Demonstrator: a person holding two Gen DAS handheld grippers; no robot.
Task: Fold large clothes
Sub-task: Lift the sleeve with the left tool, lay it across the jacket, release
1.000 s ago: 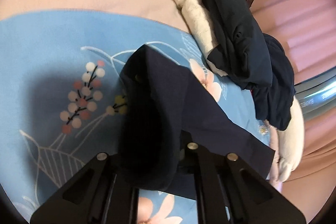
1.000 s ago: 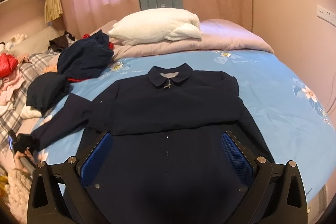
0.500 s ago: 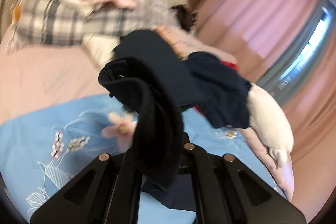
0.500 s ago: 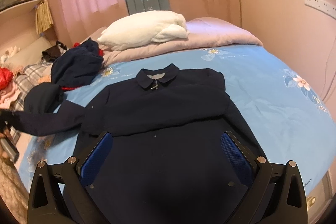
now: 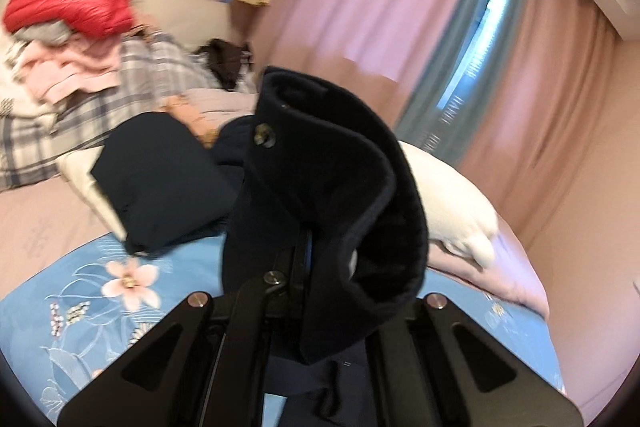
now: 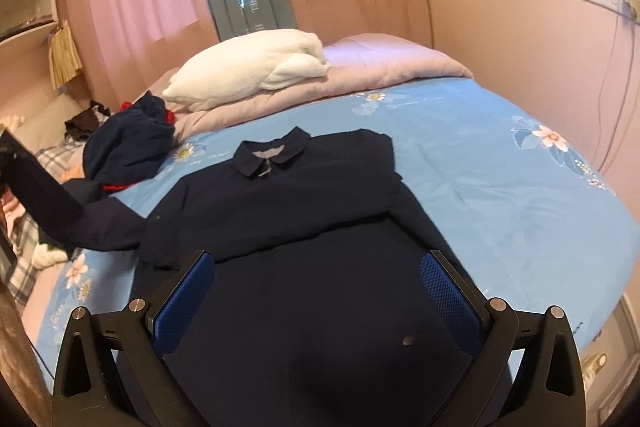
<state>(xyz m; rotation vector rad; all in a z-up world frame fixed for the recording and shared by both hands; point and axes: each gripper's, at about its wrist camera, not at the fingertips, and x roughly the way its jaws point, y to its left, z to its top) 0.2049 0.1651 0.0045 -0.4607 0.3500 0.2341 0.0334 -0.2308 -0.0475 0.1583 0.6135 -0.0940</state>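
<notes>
One sleeve (image 6: 60, 211) of the dark navy jacket (image 6: 288, 211) has left the bed (image 6: 500, 187): a second ago its cuff (image 5: 320, 187) lay on the blue floral sheet by the bed's left edge, and now my left tool (image 5: 298, 267), clamped together on the cuff, holds it raised. I judge the sleeve fold is under way. My right tool (image 6: 316, 303) hovers over the hem with its blue pads well apart, holding nothing. The jacket lies flat at mid-bed, collar toward the white pillow (image 6: 248, 71). Its fabric is thick, matte and soft; the cuff curls stiffly and carries a metal snap.
</notes>
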